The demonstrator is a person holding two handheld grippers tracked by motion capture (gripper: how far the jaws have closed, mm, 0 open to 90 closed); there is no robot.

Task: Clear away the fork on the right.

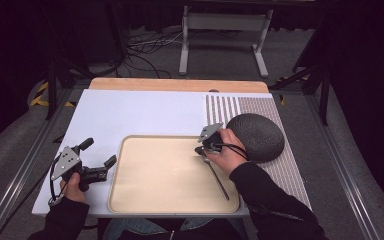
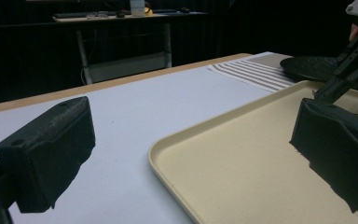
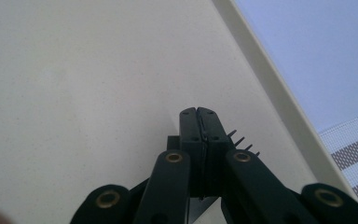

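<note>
right gripper pressed together on fork, tines beside its tip | judged: lower flat onto tray beneath | left gripper spread, idle

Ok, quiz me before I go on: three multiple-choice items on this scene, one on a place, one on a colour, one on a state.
1. Where does the dark domed object sit?
A on the tray
B on the striped mat, right of the tray
C on the floor

2. What colour is the tray?
A beige
B red
C black

3. How do the left tongs stand?
A shut on a spoon
B open, holding nothing
C shut on the tray's rim

Answers:
1. B: the high view shows the dark domed object resting on the striped mat beside the tray.
2. A: the tray is beige against the white table top.
3. B: their jaws are spread wide apart, whereas the right tongs are shut on the fork.
</note>
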